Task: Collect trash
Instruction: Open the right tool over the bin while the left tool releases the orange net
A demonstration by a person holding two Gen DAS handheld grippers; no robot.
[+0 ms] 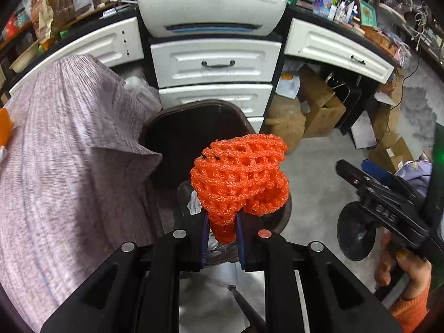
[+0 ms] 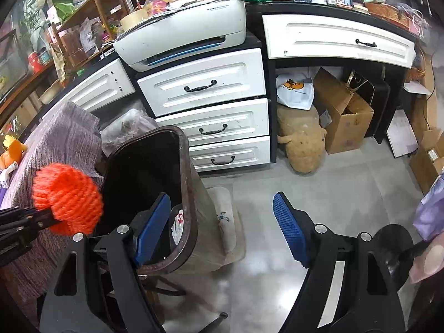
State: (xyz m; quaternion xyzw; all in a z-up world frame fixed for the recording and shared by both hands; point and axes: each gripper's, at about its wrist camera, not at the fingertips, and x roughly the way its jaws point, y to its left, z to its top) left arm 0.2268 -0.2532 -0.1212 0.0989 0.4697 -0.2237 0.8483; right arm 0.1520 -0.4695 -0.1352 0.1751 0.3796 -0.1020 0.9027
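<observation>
At centre of the left wrist view stands a dark brown trash bin (image 1: 194,127), its mouth open, a purple-grey cloth (image 1: 69,152) beside it at left. The left gripper (image 1: 222,238) is clamped on an orange foam net (image 1: 241,174), held above the bin's mouth. The right gripper (image 2: 222,230) stands wide apart, nothing between its blue pads (image 2: 288,227).
</observation>
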